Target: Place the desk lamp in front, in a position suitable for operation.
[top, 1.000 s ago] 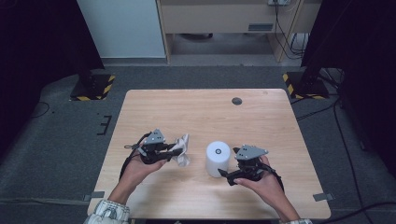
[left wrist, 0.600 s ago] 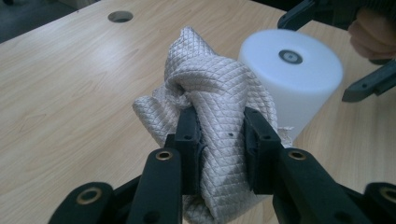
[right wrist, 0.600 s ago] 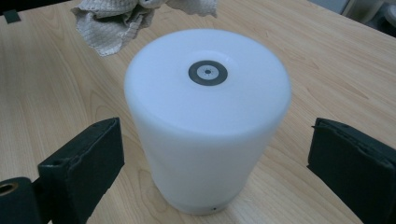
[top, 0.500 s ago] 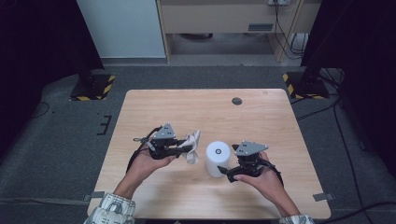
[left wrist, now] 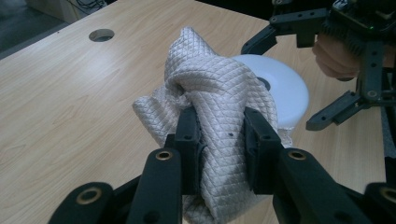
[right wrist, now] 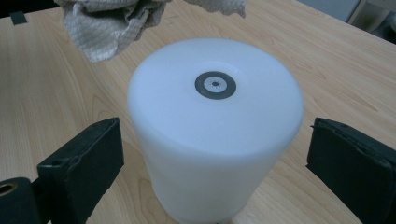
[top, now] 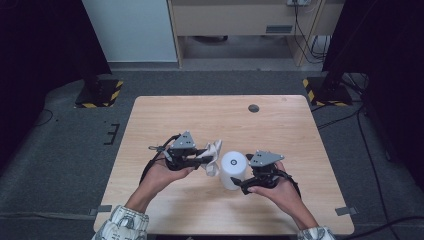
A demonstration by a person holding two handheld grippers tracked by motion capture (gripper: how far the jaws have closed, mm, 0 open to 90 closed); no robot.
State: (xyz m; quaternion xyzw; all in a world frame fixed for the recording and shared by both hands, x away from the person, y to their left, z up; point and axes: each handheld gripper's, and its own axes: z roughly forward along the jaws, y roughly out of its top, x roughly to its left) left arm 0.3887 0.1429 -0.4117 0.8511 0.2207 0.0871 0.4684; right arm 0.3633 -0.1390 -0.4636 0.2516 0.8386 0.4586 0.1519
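**A:** So where are you at with this one?

**B:** I've got the quilted cloth (left wrist: 205, 98) bunched up and pinched tight in the left gripper (top: 196, 158), both fingers (left wrist: 189, 140) clamped on the wad, and it's lifted off the counter (top: 200, 115) with a bit dangling below. The white canister (top: 233, 169) stands upright near the front edge, roughly mid-width, and the cloth hangs just beside its left side. From the left gripper view the cloth looks about level with the lid rim, but I can't tell if it's touching yet.

**A:** And the right side?

**B:** The right gripper (top: 240, 182) has its fingers (right wrist: 84, 161) spread wide, one either side of the canister wall, not touching it. There's a clear gap on both sides in the right gripper view.

**A:** Looks like a wipe-down to me. Tips?

**B:** That's my read too. I'd close the right fingers on the canister first, low on the wall, so it can't slide or tip when the cloth pushes on it. It's smooth plastic by the look of it, so squeeze evenly. Then bring the cloth over the lid, press lightly, and sweep across that small grey disc (right wrist: 215, 85) in the middle. The loose tail could snag on the right gripper, so I'd keep the strokes short.
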